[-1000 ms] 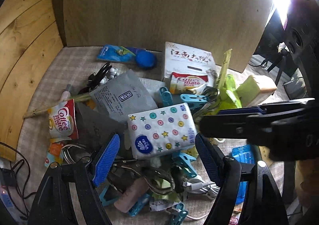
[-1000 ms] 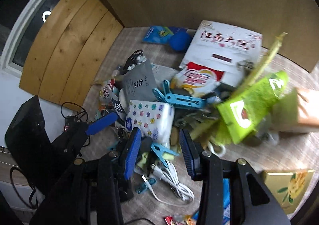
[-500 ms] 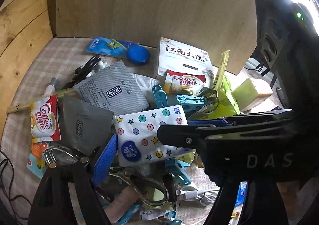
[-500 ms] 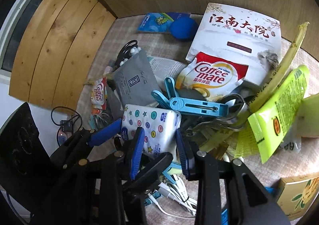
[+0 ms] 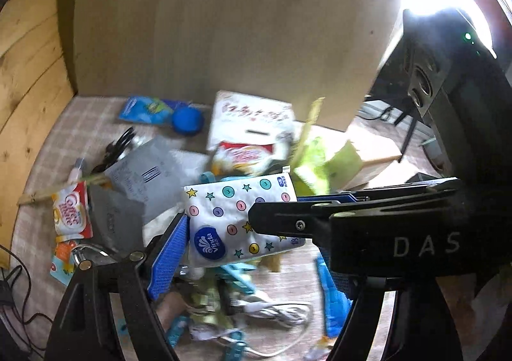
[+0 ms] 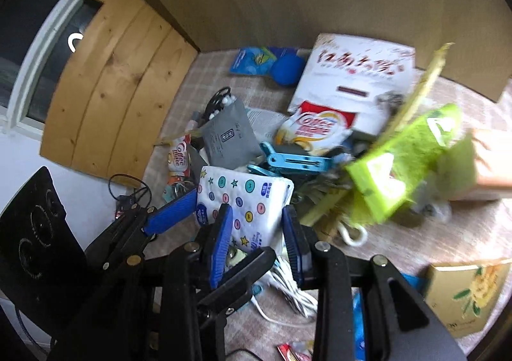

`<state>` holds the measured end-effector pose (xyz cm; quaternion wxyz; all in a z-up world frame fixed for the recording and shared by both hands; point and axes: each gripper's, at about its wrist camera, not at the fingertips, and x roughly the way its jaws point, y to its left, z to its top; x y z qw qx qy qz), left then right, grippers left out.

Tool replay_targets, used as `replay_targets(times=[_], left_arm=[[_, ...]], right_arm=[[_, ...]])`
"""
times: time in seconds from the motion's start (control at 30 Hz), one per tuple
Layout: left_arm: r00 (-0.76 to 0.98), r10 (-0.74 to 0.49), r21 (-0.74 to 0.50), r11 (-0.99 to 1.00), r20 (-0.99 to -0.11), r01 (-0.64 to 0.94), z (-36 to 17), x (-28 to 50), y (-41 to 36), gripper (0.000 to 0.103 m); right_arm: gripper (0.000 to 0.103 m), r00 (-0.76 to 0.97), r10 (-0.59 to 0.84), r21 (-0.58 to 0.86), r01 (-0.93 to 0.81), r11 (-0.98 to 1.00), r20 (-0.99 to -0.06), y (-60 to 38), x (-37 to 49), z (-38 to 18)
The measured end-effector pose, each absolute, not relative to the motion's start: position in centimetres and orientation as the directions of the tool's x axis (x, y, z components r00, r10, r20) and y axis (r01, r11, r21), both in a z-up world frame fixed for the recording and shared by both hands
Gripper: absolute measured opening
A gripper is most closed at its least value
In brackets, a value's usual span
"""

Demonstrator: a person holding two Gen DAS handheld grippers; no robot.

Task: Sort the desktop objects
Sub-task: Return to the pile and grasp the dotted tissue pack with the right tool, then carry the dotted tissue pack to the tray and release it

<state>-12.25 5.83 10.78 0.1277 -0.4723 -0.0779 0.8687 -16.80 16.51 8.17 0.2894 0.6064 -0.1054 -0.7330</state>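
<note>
**Student:** Where the two grippers cross at the near edge, what has changed?

**Tutor:** The right gripper (image 6: 257, 207), whose jaws stood wider a second ago, now has them drawn in against the two sides of the tissue pack (image 5: 224, 210); it reads as clamped on the pack. The left gripper (image 5: 251, 220) has its jaws apart. One blue pad (image 5: 169, 252) sits just beside the pack's logo end, and the other finger is hidden behind the right gripper.

**Student:** What does that mean for the sorting?

**Tutor:** The pack is probably secured as the first item picked. It is at the near side of the pile, above a white cable (image 6: 288, 290), and appears to be coming up off the clutter.

**Student:** How does it lie?

**Tutor:** Printed face up. Its long axis runs across the left wrist view, the right end tipped slightly higher, the logo end toward the left.

**Student:** And beyond it?

**Tutor:** A blue clothes peg (image 6: 294, 162), then a Coffee mate sachet (image 6: 316, 130), then a white printed bag (image 6: 352, 73), all unsorted.
</note>
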Motion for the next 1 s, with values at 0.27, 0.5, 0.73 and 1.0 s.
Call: replay_targets(times=[0.27,0.5,0.73,1.0], left_arm=[[-0.522,0.368,-0.239,-0.924,-0.770,-0.299,14.0,-11.1,14.3,0.076],[-0.472,0.468,-0.258,-0.859,-0.747,-0.442,15.2,-9.9,23.8,0.076],[-0.349,0.552,-0.290,-0.763,-0.757,-0.578,14.0,-7.1,34.1,0.076],[-0.226,0.577,-0.289,-0.664,-0.785,-0.690,12.8,-3.3,41.9,0.075]], right_arm=[[0.032,-0.214,-0.536,0.496,0.215,-0.841,-0.817,25.5,-14.1,11.8],[0.032,-0.315,-0.484,0.473,0.117,-0.873,-0.816,36.0,-10.6,14.1],[0.032,-0.355,-0.414,0.454,-0.034,-0.890,-0.838,46.2,-6.1,13.7],[0.032,-0.363,-0.353,0.435,-0.174,-0.884,-0.862,53.8,-1.0,12.1]])
